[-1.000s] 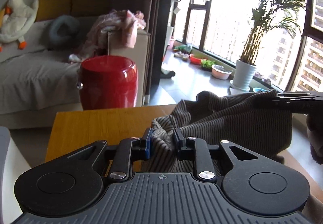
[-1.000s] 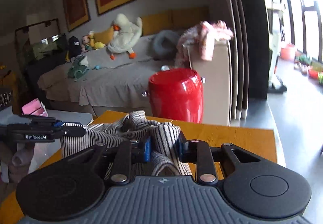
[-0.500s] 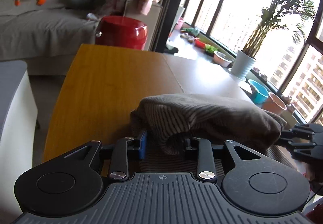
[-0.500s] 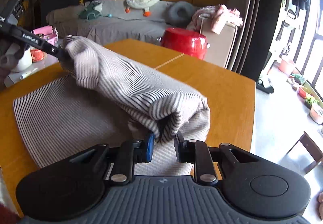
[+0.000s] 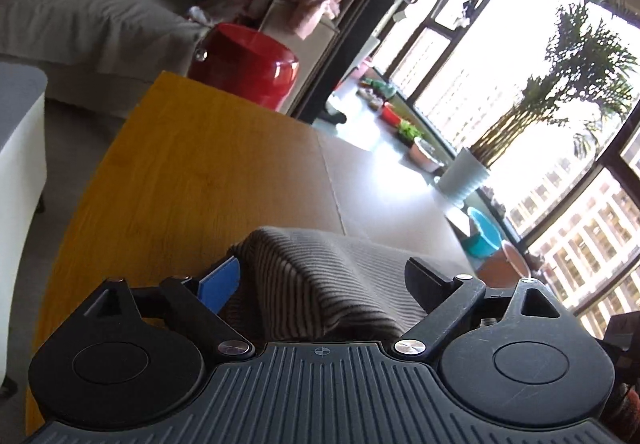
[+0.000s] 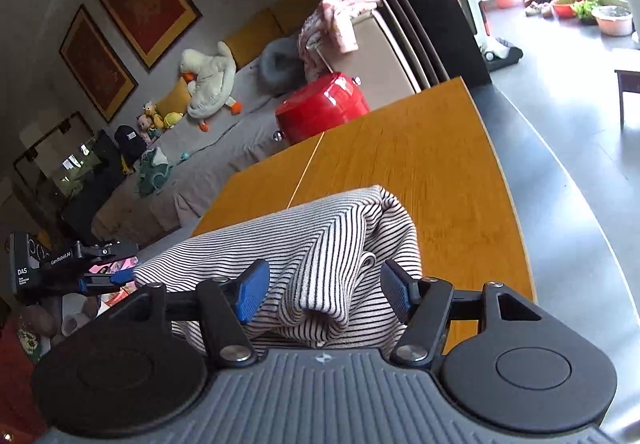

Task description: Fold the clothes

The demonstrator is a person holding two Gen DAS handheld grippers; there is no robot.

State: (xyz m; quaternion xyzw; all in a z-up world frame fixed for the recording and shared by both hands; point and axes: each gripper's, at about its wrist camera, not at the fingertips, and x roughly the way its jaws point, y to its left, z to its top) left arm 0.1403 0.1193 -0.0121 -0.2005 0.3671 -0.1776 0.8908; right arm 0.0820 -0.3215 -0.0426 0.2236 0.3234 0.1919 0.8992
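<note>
Left gripper [image 5: 322,276]: jaws spread wide, gripping nothing; folded cloth lies between them.
Striped garment [image 6: 320,244]: folded into a bundle, lying on the bench at its near edge, between both pairs of jaws.
Right gripper [image 6: 324,290]: jaws parted, blue pads clear of the cloth on either side.
Bench [image 6: 420,156]: orange wood, bare beyond the garment.
Red stool [image 6: 324,106]: behind the bench, beside the sofa.
</note>
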